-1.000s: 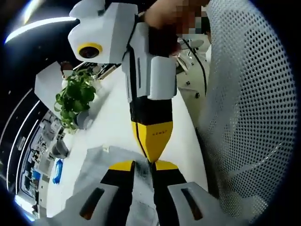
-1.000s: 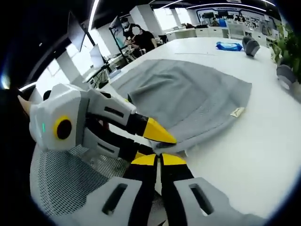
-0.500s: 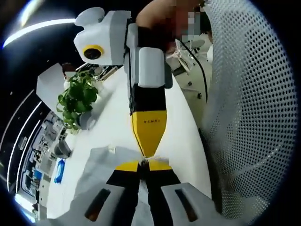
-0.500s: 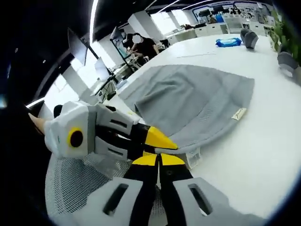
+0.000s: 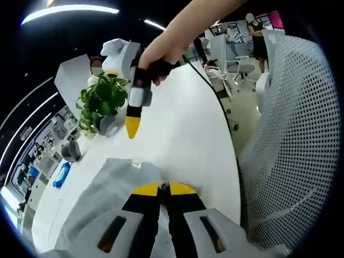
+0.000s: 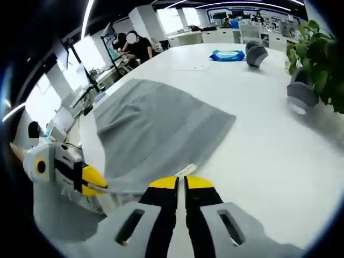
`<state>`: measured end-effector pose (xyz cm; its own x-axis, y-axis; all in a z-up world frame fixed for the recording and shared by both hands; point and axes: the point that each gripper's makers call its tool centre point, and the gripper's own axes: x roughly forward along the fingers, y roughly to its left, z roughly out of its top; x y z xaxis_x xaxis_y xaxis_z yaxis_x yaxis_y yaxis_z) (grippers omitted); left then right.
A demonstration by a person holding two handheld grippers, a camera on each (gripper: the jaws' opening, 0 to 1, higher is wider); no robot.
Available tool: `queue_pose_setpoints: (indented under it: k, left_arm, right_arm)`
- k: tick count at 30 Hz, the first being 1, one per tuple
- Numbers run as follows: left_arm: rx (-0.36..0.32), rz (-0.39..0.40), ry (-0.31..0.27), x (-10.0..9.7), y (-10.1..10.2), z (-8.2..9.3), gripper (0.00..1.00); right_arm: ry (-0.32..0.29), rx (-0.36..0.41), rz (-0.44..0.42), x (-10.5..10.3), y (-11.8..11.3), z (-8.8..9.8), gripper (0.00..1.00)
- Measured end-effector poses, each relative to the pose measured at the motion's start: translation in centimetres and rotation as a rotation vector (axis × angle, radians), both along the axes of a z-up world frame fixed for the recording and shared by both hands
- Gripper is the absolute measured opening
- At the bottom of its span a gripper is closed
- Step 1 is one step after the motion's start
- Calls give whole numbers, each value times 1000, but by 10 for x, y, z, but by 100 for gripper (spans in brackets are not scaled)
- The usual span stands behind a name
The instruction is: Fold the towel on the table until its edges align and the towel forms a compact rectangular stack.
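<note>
The grey towel (image 6: 156, 129) lies on the white counter (image 6: 269, 145), its long axis running from the near counter edge toward the far blue packet (image 6: 227, 55). The left gripper (image 5: 164, 188) and the right gripper (image 6: 180, 183) each have fingers pressed together, pinching the towel's near edge. A potted plant (image 5: 102, 105) stands beyond the towel.

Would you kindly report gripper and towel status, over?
Left gripper shut on grey towel edge. Right gripper shut on towel corner. Towel partly spread on white table. Potted plant stands clear.
</note>
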<state>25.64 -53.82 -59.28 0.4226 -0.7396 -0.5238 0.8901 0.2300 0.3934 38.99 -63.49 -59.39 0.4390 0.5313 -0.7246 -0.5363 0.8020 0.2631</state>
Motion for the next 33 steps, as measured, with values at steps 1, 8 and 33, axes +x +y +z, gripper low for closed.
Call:
queue_pose_setpoints:
  k: [1, 8, 33]
  left_arm:
    - [-2, 2, 6, 0, 0, -1, 4]
    - [-32, 16, 52, 0, 0, -1, 4]
    - [-84, 106, 263, 0, 15, -16, 4]
  right_arm:
    - [-3, -9, -11, 8, -2, -2, 3]
    - [38, 35, -237, 75, -18, -36, 3]
    - [-134, -331, 164, 118, 18, -58, 3]
